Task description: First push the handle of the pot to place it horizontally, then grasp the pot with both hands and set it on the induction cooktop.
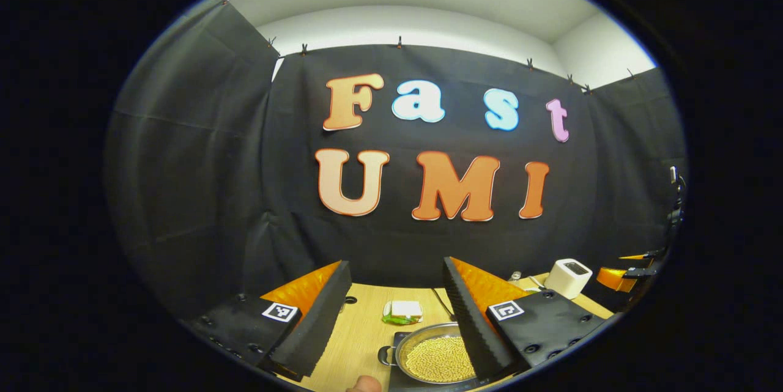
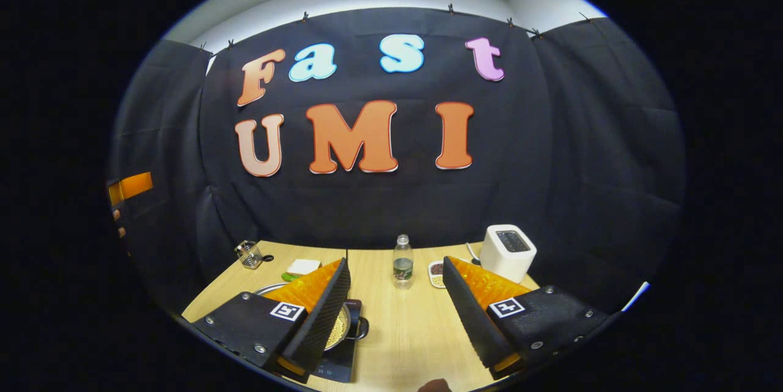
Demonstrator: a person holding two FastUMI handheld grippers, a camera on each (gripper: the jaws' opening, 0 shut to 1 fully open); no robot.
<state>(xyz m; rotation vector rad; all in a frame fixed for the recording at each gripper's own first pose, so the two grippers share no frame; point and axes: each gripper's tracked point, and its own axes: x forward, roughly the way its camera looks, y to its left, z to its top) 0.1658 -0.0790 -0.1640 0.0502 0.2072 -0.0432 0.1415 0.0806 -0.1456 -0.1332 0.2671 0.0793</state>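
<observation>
One pot (image 1: 435, 355) of yellow beans sitting on one induction cooktop (image 2: 337, 360), one water bottle (image 2: 402, 262), one white toaster (image 2: 507, 252), one sandwich (image 1: 404, 311), one wire basket (image 2: 249, 254), one small dish (image 2: 437, 274) standing on one wooden table (image 2: 410, 325)

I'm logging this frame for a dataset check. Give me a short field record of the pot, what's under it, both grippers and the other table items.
pot: holds yellowish grains, sits on induction cooktop
left gripper: open, above table, holding nothing
right gripper: open, holding nothing
water bottle: upright, mid-table
white appliance: back right of table
small dish: beside appliance
</observation>
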